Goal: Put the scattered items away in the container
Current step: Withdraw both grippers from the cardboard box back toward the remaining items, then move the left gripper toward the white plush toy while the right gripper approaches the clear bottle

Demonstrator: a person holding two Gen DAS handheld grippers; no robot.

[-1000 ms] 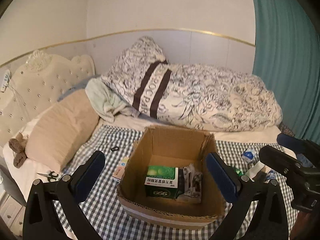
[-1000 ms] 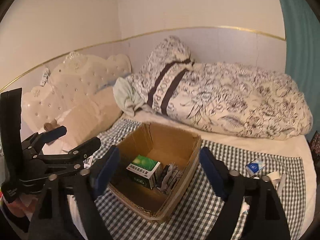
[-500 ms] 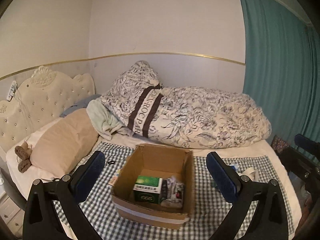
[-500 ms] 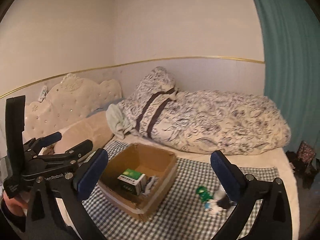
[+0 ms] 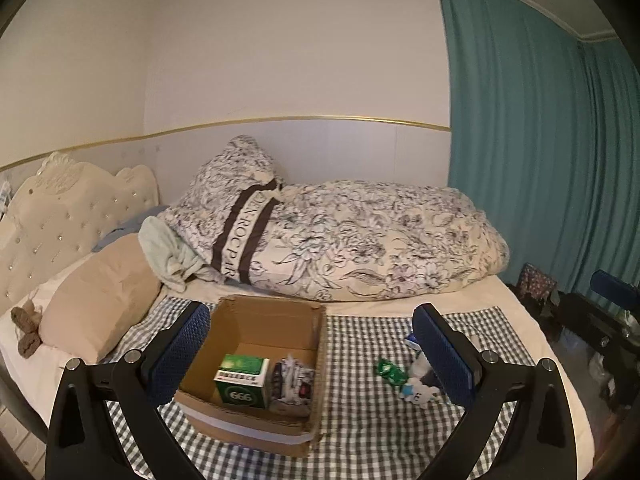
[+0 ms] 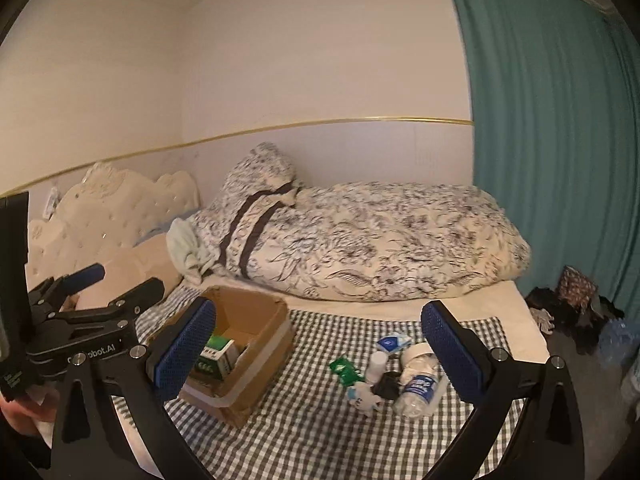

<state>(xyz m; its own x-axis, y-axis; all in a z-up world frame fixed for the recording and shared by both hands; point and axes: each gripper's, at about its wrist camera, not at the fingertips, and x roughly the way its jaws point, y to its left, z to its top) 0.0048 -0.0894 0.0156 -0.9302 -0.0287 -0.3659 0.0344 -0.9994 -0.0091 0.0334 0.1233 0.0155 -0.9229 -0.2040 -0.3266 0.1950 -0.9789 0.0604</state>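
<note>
Both grippers hang wide open and empty above the bed. The right gripper (image 6: 320,344) should drop onto the plastic bottle (image 6: 418,384), lying right of the cardboard box (image 6: 256,364), fingers straddling its body, while the left gripper (image 5: 316,344) waits.

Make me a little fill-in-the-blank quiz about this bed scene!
1. The green-and-white medicine box lies inside the brown ____ box.
2. The clear plastic bottle lies on the ____ cloth.
3. The curtain is ____ in colour.
4. Both grippers' blue fingers stand ____.

Missing: cardboard; checked; teal; open
</note>
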